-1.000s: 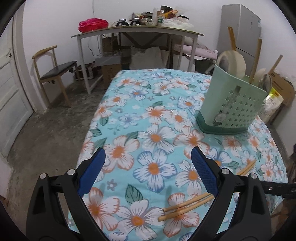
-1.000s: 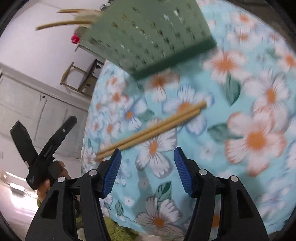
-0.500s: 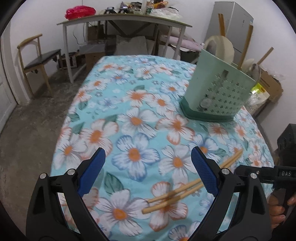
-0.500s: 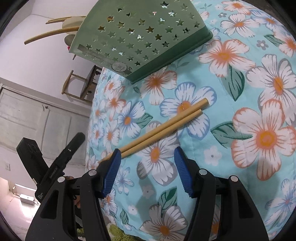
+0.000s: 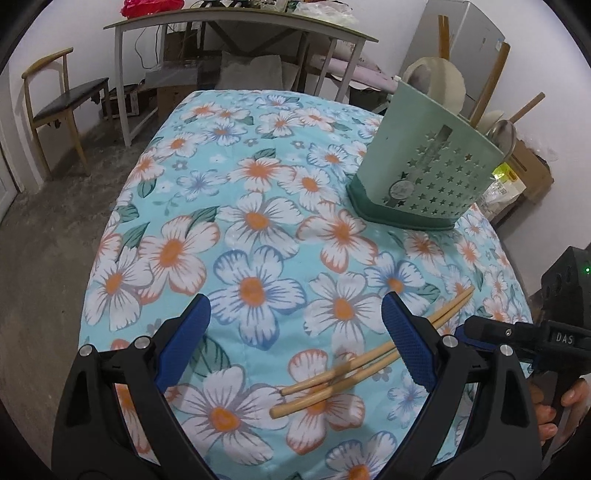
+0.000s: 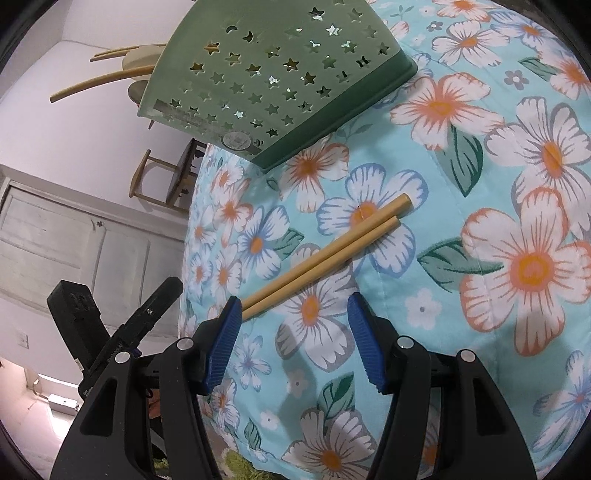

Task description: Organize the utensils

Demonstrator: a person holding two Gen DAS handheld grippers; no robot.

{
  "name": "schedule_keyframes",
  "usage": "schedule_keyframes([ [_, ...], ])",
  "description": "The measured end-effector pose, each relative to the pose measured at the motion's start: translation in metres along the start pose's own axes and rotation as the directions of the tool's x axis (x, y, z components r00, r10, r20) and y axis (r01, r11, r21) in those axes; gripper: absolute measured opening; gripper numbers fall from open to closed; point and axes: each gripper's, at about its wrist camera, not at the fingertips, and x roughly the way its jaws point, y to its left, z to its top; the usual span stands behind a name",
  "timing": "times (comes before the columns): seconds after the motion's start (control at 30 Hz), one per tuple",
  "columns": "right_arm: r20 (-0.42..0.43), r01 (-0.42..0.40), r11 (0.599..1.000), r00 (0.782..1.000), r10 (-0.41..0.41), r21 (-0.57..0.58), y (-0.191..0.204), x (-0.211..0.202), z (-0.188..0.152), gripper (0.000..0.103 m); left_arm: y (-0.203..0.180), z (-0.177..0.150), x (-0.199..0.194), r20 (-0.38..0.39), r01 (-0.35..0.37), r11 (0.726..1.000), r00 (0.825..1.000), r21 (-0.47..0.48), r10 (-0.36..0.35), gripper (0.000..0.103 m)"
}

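Observation:
A pair of wooden chopsticks lies side by side on the floral tablecloth; it also shows in the right wrist view. A green star-punched utensil holder stands at the far right with spoons and chopsticks in it, also seen in the right wrist view. My left gripper is open and empty above the cloth, the chopsticks passing under its right finger. My right gripper is open and empty, just short of the chopsticks' near end; it shows in the left wrist view.
A wooden chair and a grey desk with clutter stand beyond the table's far end. A fridge and cardboard boxes are at the back right. The table edges drop to a concrete floor.
My left gripper has moved forward and lower over the table. My right gripper has closed in on the chopsticks, which now look larger. The chopsticks and holder have not moved.

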Motion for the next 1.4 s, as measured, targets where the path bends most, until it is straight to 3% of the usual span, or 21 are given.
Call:
schedule_keyframes([
  [0.03, 0.006, -0.002, 1.000, 1.000, 0.002, 0.001, 0.000, -0.001, 0.000, 0.058, 0.001, -0.001, 0.000, 0.000, -0.004, 1.000, 1.000, 0.007, 0.004, 0.089],
  [0.2, 0.029, 0.007, 1.000, 1.000, -0.007, 0.006, -0.001, 0.000, 0.002, 0.048, 0.004, -0.011, 0.010, -0.057, 0.005, 1.000, 0.998, 0.025, -0.004, 0.051],
  [0.3, 0.039, 0.004, 1.000, 0.999, -0.005, 0.023, -0.004, 0.001, 0.007, 0.040, 0.008, -0.018, 0.014, -0.088, 0.001, 1.000, 0.996, 0.013, 0.000, 0.035],
  [0.5, 0.063, 0.017, 1.000, 0.998, -0.018, 0.018, -0.008, 0.007, 0.021, 0.022, 0.006, -0.027, 0.011, -0.151, 0.073, 0.997, 0.986, -0.012, -0.074, 0.022],
  [0.6, 0.071, 0.021, 1.000, 0.997, -0.021, 0.003, -0.007, 0.011, 0.028, 0.019, -0.002, -0.035, 0.009, -0.189, 0.122, 0.992, 0.974, -0.010, -0.122, 0.015],
  [0.7, 0.080, 0.038, 0.999, 0.996, -0.036, -0.031, -0.003, 0.015, 0.034, 0.016, -0.009, -0.045, 0.007, -0.233, 0.219, 0.974, 0.946, -0.062, -0.228, 0.008],
  [0.77, 0.082, 0.049, 0.997, 0.996, -0.044, -0.051, -0.001, 0.017, 0.038, 0.015, -0.016, -0.053, 0.008, -0.261, 0.296, 0.949, 0.913, -0.105, -0.314, 0.007],
  [0.83, 0.084, 0.060, 0.995, 0.995, -0.054, -0.074, 0.002, 0.020, 0.041, 0.013, -0.024, -0.061, 0.010, -0.282, 0.343, 0.930, 0.887, -0.129, -0.367, 0.007],
  [0.93, 0.089, 0.082, 0.990, 0.993, -0.072, -0.112, 0.008, 0.023, 0.044, 0.013, -0.034, -0.065, 0.013, -0.298, 0.380, 0.914, 0.864, -0.142, -0.405, 0.007],
  [1.1, 0.119, 0.147, 0.971, 0.985, -0.126, -0.189, 0.016, 0.018, 0.041, 0.013, -0.042, -0.062, 0.014, -0.292, 0.359, 0.928, 0.881, -0.101, -0.373, 0.007],
  [1.3, 0.134, 0.187, 0.965, 0.977, -0.164, -0.185, 0.000, 0.000, 0.038, 0.013, -0.039, -0.051, 0.018, -0.277, 0.323, 0.942, 0.901, -0.090, -0.335, 0.007],
  [1.4, 0.137, 0.209, 0.956, 0.973, -0.183, -0.205, -0.001, 0.001, 0.037, 0.014, -0.044, -0.039, 0.022, -0.279, 0.309, 0.949, 0.908, -0.059, -0.313, 0.012],
])
